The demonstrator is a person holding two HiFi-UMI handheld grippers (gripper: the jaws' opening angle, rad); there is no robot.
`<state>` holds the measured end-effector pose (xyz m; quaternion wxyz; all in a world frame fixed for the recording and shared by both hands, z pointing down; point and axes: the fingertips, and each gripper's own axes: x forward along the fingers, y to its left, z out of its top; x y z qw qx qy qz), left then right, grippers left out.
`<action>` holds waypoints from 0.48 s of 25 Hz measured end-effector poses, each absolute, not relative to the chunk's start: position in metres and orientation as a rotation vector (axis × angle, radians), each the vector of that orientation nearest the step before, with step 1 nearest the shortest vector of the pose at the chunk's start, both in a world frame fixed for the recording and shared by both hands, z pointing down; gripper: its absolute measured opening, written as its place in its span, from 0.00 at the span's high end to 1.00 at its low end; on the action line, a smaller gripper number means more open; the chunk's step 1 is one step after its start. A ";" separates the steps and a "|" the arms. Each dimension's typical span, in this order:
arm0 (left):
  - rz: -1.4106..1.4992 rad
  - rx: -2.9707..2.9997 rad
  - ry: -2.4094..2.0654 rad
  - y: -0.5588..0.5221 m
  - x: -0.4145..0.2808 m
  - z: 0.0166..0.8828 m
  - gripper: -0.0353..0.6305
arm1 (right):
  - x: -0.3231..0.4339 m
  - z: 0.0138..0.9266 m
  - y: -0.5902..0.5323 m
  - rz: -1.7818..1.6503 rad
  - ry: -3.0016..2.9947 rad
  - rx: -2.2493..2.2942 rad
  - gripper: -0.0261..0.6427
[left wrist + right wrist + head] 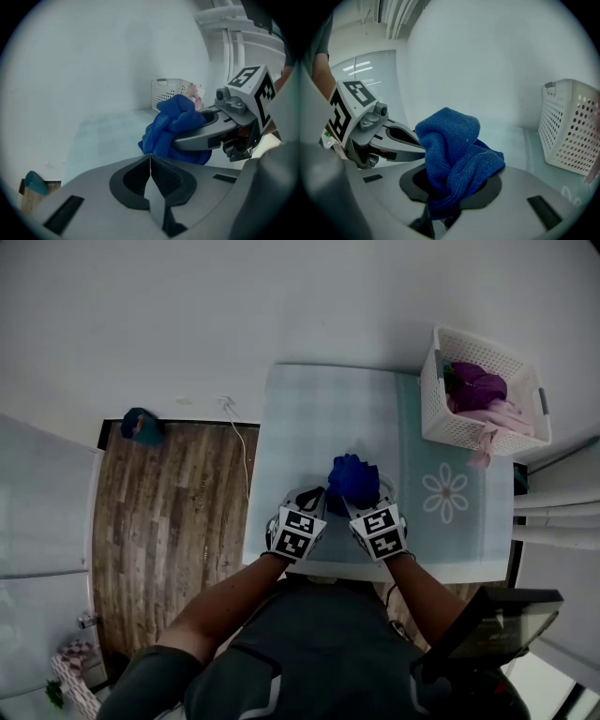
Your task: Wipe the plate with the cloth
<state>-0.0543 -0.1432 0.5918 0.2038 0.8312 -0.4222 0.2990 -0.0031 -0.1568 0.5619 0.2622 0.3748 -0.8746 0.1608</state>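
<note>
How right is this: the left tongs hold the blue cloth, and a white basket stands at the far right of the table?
One thing is wrong: the right tongs, not the left, hold the blue cloth, as the right gripper view shows. The left tongs are shut, empty. The white basket does stand at the far right of the table.

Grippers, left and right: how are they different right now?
The right gripper has its jaws pinched on the blue cloth; the left gripper has its jaws shut together with nothing between them. The cloth bunches up over the right gripper but only shows beside the left gripper. Both are grey and sit side by side over the table.
</note>
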 end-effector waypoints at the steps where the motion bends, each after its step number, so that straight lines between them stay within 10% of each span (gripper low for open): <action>1: 0.844 2.318 -1.169 -0.144 -0.053 0.597 0.93 | -0.005 0.570 -0.157 0.444 -2.356 0.990 0.78; 12: 0.872 2.289 -1.098 -0.152 -0.037 0.622 0.93 | -0.002 0.596 -0.167 0.520 -2.305 0.923 0.78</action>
